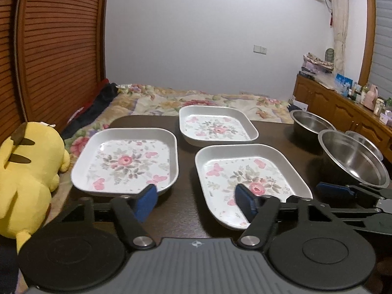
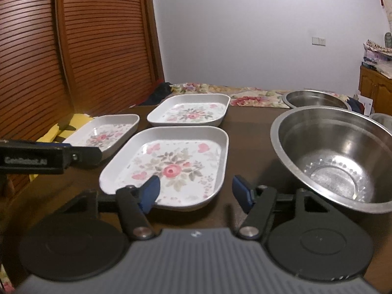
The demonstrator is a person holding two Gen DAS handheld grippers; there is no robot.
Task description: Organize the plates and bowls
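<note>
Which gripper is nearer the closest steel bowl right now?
Right. The right gripper sits just left of the steel bowl; the left gripper is farther left, by the plates.

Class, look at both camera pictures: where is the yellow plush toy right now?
In the left wrist view, the yellow plush toy lies at the far left, off the table's edge, beside the left floral plate.

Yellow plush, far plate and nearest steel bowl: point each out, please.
Yellow plush [image 1: 29, 171], left wrist view, on its back.
Far plate [image 1: 215, 128], left wrist view, on its painted floor.
Nearest steel bowl [image 2: 340, 152], right wrist view, on its inner wall.
</note>
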